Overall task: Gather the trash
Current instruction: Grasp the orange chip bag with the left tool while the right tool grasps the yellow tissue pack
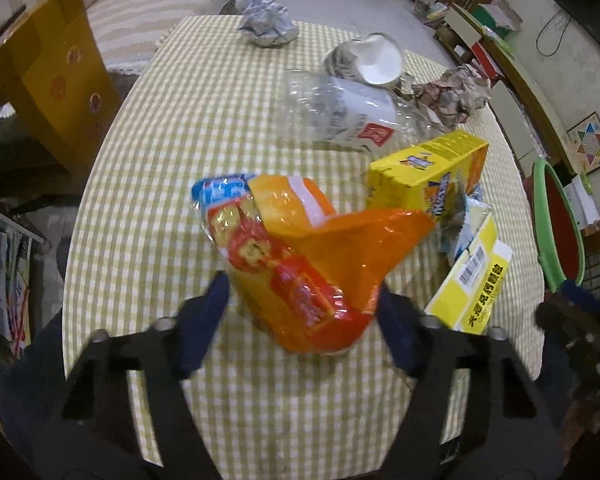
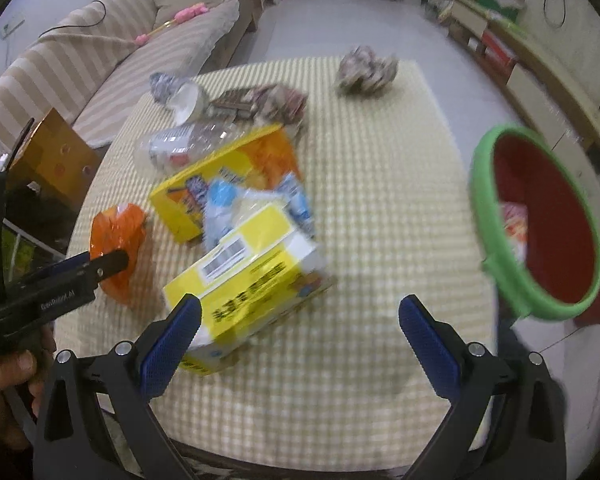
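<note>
My left gripper [image 1: 300,308] is open, its blue fingers either side of an orange and red snack bag [image 1: 300,248] that lies on the checked table [image 1: 172,152]. The bag also shows in the right wrist view [image 2: 118,240], with the left gripper's fingertips [image 2: 100,266] against it. My right gripper [image 2: 300,328] is open and empty, just in front of a yellow and white box [image 2: 248,280]. A green-rimmed red bin [image 2: 540,224] stands off the table's right edge; it also shows in the left wrist view [image 1: 556,220].
More trash lies on the table: a yellow carton [image 1: 428,168], a clear plastic bottle [image 1: 340,112], a paper cup [image 1: 376,60] and crumpled paper balls [image 1: 266,20] [image 2: 366,70]. A cardboard box [image 1: 56,76] and a striped sofa [image 2: 100,52] stand to the left.
</note>
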The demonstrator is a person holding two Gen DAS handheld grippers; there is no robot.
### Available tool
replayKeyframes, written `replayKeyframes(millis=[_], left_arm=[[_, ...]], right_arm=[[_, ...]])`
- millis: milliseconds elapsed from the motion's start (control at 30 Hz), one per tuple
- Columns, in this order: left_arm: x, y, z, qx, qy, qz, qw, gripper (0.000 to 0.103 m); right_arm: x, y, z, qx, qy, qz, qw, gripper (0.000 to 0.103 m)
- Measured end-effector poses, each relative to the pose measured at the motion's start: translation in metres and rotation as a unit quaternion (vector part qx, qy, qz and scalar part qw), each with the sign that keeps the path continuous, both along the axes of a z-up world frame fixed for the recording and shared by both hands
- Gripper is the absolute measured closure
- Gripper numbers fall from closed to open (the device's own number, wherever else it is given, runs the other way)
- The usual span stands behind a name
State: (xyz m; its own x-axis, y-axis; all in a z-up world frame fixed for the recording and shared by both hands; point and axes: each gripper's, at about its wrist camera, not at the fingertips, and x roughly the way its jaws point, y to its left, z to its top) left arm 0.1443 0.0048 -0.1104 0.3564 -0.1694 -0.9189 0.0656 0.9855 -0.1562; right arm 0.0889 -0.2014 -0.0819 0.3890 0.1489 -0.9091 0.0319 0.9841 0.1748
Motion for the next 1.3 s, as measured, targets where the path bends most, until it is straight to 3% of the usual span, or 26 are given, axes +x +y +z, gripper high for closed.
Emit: replayKeyframes(millis=[67, 200, 567, 767, 867, 1067, 1300], left_arm=[[-0.001, 0.008, 0.0, 0.0, 0.0, 0.004, 1.0, 0.063], [-0.004, 0.02, 0.006, -0.001, -0.01, 0.005, 0.9999, 0.073], [-0.008, 0.038, 0.018, 0.002, -0.036, -0.007, 0.9993, 0.085], [-0.009, 0.04, 0.015, -0.004, -0.036, -0.012, 0.9993, 0.088], [-0.011, 0.04, 0.015, -0.006, -0.036, -0.012, 0.9993, 0.089], [-0.017, 0.038, 0.02, -0.005, -0.044, -0.012, 0.999, 0.089], [-0.026, 0.033, 0.034, -0.002, -0.062, -0.011, 0.998, 0.09]], right_arm=[[0.003, 0.005, -0.006, 0.013, 0.011, -0.009, 1.0, 0.008], [0.01, 0.01, -0.02, 0.054, 0.033, -0.06, 0.996, 0.008], [0.037, 0.034, -0.052, 0.063, 0.073, -0.138, 0.986, 0.008], [0.042, 0.044, -0.056, 0.055, 0.074, -0.115, 0.989, 0.017], [0.033, 0.04, -0.057, 0.056, 0.078, -0.108, 0.989, 0.031], [0.014, 0.02, -0.048, 0.078, 0.081, -0.086, 0.99, 0.046], [-0.01, 0.008, -0.027, 0.067, 0.055, -0.052, 0.995, 0.051]])
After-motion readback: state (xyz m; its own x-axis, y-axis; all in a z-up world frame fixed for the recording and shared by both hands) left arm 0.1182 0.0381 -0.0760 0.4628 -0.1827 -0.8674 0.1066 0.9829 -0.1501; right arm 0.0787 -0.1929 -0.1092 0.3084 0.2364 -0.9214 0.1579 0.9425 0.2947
